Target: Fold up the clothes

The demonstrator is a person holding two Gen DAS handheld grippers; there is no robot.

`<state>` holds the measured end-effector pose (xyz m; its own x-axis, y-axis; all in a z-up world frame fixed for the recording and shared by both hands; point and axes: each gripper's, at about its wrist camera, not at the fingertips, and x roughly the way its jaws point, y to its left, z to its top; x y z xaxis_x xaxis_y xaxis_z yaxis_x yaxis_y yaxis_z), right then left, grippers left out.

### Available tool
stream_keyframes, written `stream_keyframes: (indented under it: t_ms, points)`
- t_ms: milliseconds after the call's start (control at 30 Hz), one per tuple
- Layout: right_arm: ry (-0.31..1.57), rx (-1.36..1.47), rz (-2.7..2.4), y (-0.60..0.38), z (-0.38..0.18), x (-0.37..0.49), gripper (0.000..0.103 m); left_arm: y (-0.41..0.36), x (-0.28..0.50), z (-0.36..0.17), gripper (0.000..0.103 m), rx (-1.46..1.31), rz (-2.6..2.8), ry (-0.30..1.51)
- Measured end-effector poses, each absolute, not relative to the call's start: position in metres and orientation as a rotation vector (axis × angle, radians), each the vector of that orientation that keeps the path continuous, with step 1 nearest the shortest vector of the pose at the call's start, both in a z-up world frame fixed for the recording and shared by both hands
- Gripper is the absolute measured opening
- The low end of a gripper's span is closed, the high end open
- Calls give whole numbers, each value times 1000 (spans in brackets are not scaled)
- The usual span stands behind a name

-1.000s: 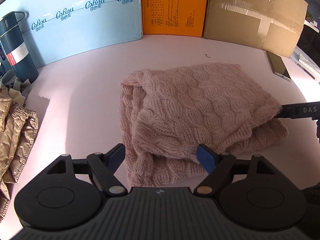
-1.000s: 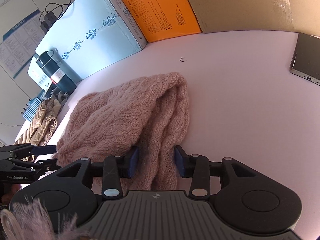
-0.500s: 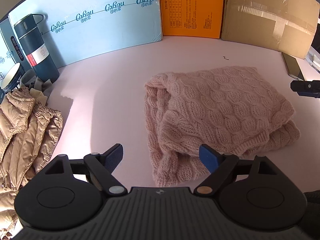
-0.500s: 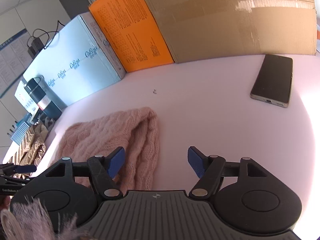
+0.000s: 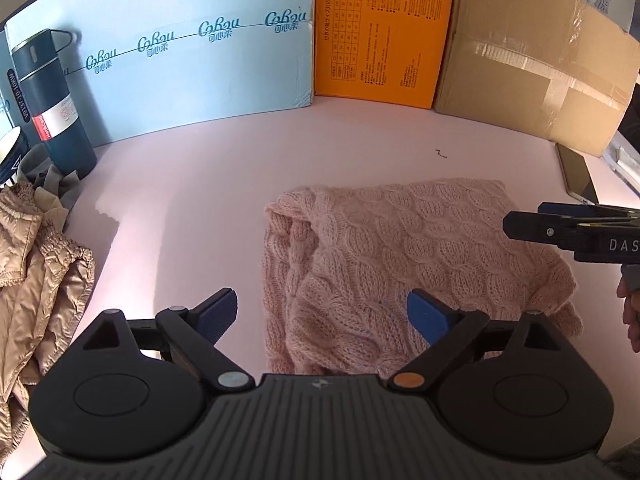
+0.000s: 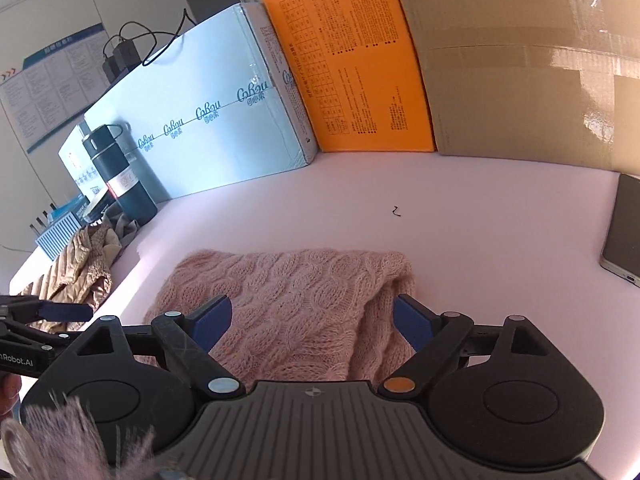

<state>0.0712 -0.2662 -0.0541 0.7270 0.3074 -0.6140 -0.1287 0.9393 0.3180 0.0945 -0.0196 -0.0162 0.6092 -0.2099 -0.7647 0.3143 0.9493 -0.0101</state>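
Observation:
A pink cable-knit sweater [image 5: 400,256] lies folded in a flat bundle on the pale pink table [image 5: 224,184]; it also shows in the right wrist view [image 6: 296,308]. My left gripper [image 5: 324,312] is open and empty, hovering over the sweater's near left corner. My right gripper [image 6: 310,324] is open and empty, above the sweater's near edge. In the left wrist view the right gripper [image 5: 568,224] reaches in from the right over the sweater's right side. In the right wrist view the left gripper [image 6: 44,316] shows at the far left.
A beige quilted jacket [image 5: 36,280] lies heaped at the table's left edge. A dark teal flask [image 5: 48,108] stands at back left. Light blue [image 5: 192,60], orange [image 5: 380,32] and brown cardboard boxes [image 5: 532,64] line the back. A phone [image 6: 624,236] lies at right.
My right gripper let go of the sweater's edge, opened wide and pulled back above it. My left gripper stayed open and drew back and up from the sweater.

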Motion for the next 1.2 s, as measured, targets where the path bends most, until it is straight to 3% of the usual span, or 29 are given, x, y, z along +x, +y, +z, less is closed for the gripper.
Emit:
stream_keyframes:
  t_ms: [167,433,533,900,1200]
  points:
    - [757,250,228,-268,-63,69,88,-41,110,-33,92,203,-242,934]
    - [821,267,201,-278,-78,62,96,-33,112,-36,103,179,-219,953]
    - [844,273,191,-282,-83,60,101,-26,114,-40,103,148,-222,977]
    - [925,347,304,-295,-87,57,103,3,118,-57,103,-72,-280,1068]
    - [897,493,328,-311,-90,68,103,7,120,-47,103,-68,-332,1023]
